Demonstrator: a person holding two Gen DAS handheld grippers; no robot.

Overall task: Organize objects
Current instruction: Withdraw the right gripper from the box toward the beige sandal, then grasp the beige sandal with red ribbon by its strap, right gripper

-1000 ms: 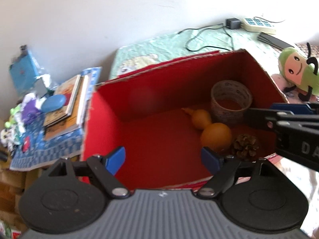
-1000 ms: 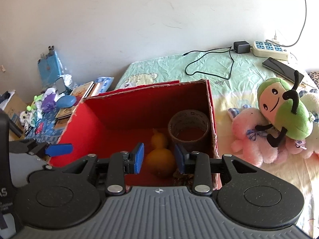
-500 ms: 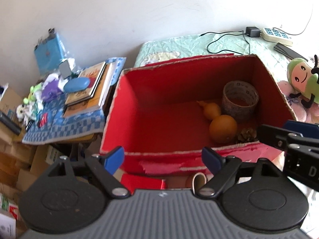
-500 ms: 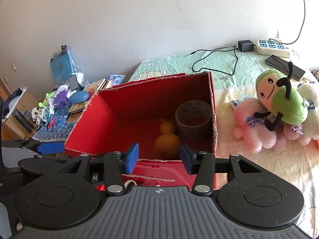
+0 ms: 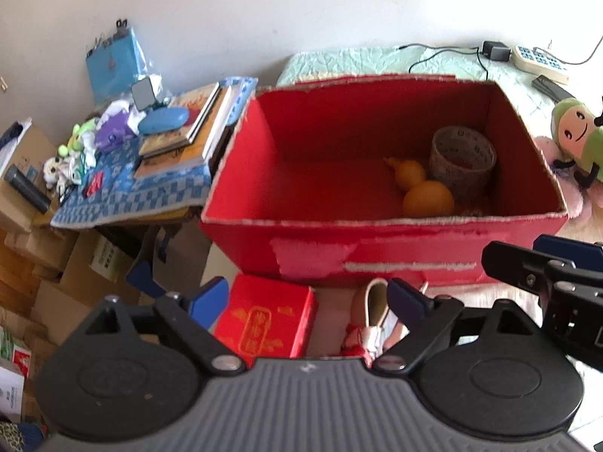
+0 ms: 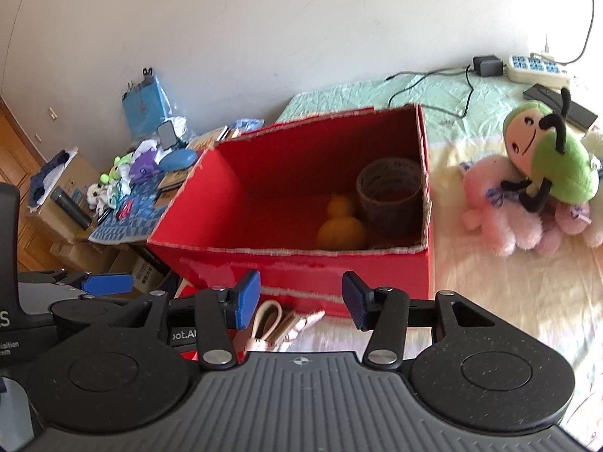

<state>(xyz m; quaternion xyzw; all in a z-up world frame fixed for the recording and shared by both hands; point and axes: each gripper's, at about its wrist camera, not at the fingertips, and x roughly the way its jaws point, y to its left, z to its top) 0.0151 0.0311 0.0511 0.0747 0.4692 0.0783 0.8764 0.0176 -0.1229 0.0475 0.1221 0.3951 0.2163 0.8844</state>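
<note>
Bed surface (image 6: 490, 301) carries red box (image 6: 301, 267), gourd (image 6: 341, 228) and tape roll (image 6: 388, 196) inside | left hand-held gripper (image 5: 307, 301) and right hand-held gripper (image 6: 301, 297) both spread apart, empty, near side of box | I judge: between placements; next, pick beige strap item (image 6: 269, 320) below.

Little could be read. The left gripper's body (image 6: 22, 324), seen from the right wrist, bore a large white "S" with small blurred print below it, and a bar (image 6: 182, 335) behind the right gripper's fingers showed "ot.AI". The small red box (image 5: 264, 320) carried a gold emblem with characters too blurred to read. Print on the tape roll (image 5: 461, 160) was illegible.
</note>
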